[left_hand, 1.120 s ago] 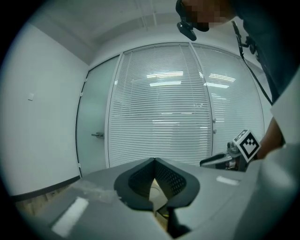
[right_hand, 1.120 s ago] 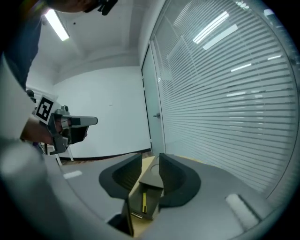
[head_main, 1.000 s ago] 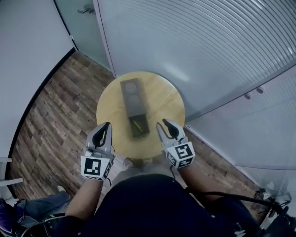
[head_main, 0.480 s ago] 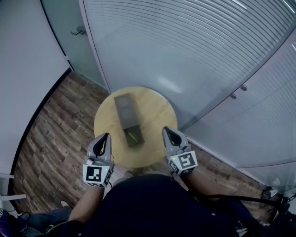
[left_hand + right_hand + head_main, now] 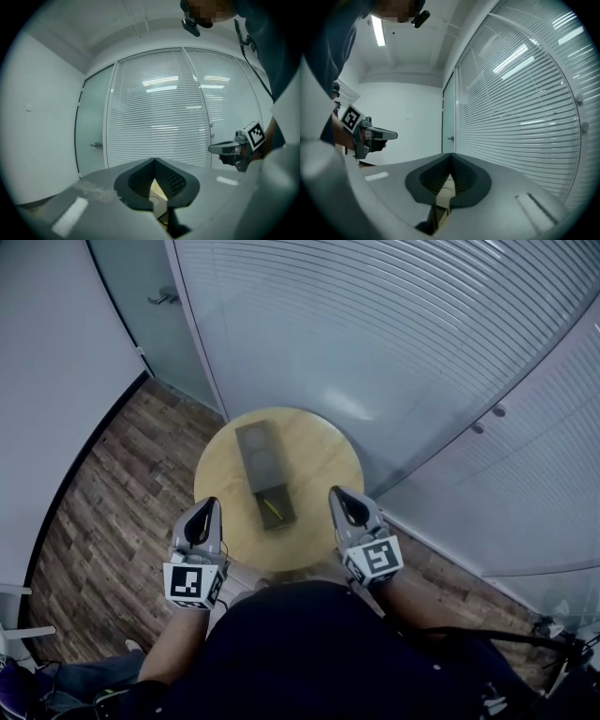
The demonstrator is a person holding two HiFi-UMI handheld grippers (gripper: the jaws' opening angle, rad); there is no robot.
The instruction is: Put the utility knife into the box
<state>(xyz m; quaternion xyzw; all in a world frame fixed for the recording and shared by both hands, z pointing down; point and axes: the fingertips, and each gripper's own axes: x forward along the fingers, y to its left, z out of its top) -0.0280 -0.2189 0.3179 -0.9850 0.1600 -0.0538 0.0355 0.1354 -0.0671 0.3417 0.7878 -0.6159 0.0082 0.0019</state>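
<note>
Utility knife [image 5: 272,509], thin and yellowish, lying inside the open near end of the long dark box [image 5: 258,451], near the middle of the round wooden tabletop [image 5: 323,460]. Left tongs [image 5: 211,502] and right tongs [image 5: 334,491] held either side of that near end, over the tabletop's near rim, touching neither. Both tongs closed tip to tip, nothing between. Plank floor [image 5: 103,502] below.

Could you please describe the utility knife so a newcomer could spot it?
Find the round wooden table by the slatted wall. A long dark box lies on it; the utility knife is the thin yellow sliver in its near end, the only bright thing inside.
</note>
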